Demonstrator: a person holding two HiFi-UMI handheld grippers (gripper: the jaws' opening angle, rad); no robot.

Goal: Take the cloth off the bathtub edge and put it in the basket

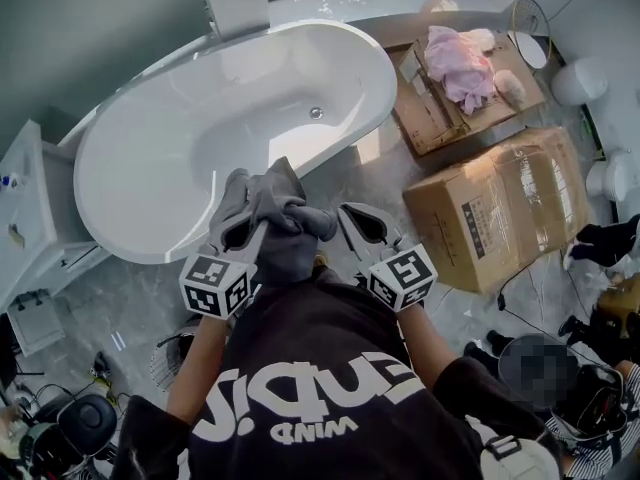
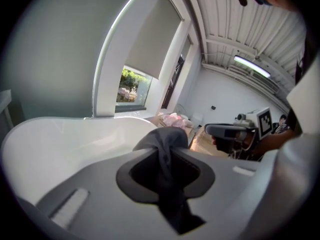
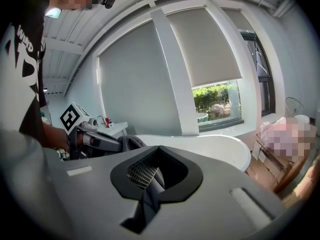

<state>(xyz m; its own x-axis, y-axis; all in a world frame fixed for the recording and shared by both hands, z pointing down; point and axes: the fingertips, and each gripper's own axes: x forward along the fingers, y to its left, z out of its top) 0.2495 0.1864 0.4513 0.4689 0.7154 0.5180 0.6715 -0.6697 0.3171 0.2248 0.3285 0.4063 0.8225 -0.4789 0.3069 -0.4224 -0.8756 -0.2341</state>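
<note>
The left gripper [image 1: 238, 233] and right gripper [image 1: 358, 226] both clamp one grey cloth [image 1: 272, 200], held bunched between them in front of a single white bathtub [image 1: 105, 158]. Two cardboard boxes [image 1: 500, 208] stand at right, with pink fabric [image 1: 458, 63] on the farther one.

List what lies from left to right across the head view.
White counter → bathtub → closed cardboard box. The grey cloth, pinched by the left claw and the right claw, overlaps the bathtub, so it is left out.
</note>
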